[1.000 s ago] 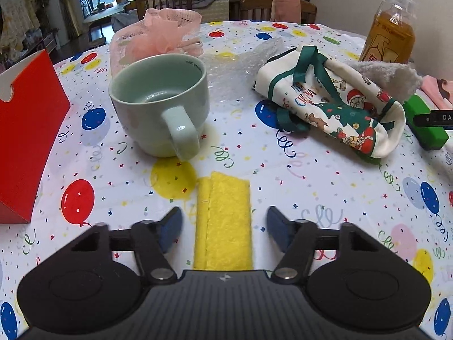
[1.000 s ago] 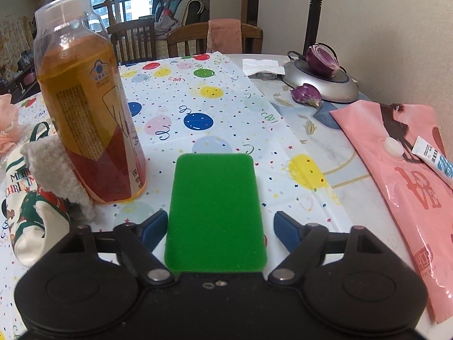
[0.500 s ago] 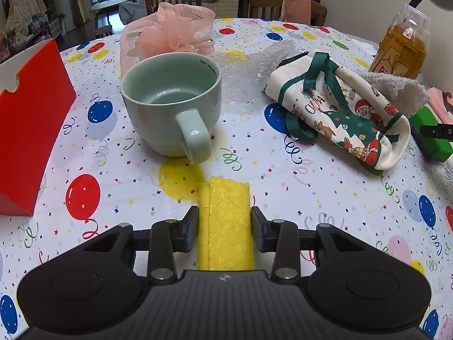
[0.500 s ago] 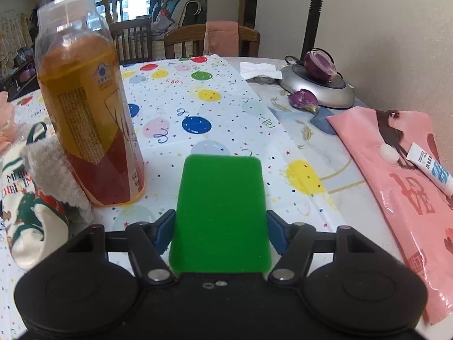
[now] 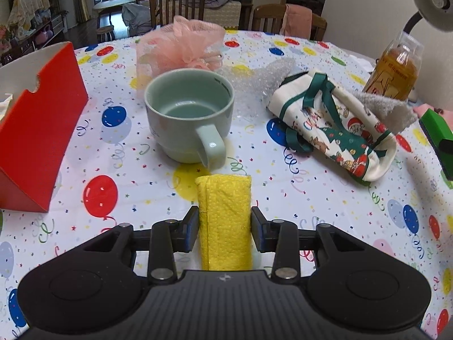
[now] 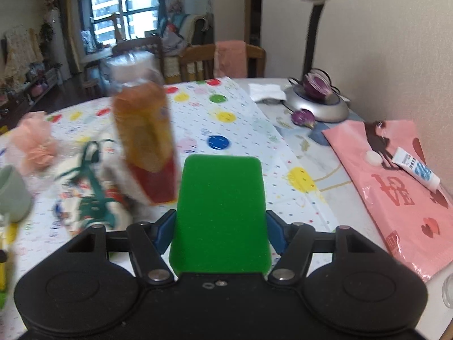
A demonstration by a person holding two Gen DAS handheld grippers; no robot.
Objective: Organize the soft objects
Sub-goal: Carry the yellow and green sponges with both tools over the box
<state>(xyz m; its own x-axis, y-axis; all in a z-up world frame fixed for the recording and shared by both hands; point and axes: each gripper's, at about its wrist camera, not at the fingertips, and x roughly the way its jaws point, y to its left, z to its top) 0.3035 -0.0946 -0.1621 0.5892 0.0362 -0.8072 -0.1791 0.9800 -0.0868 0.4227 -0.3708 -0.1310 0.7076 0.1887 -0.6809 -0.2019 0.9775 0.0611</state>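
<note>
with the left gripper (image 5: 223, 223) squeezing the yellow cloth (image 5: 225, 221) and the right gripper (image 6: 219, 226) squeezing the green sponge (image 6: 220, 212), maybe lifted already, hold both snug, lifting clear of the mug (image 5: 188, 116) mid-table.

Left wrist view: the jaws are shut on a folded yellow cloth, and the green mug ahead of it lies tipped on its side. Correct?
Not quite. In the left wrist view the green mug stands upright, its open mouth facing up. The rest holds: the left gripper has its jaws shut on the folded yellow cloth.
</note>
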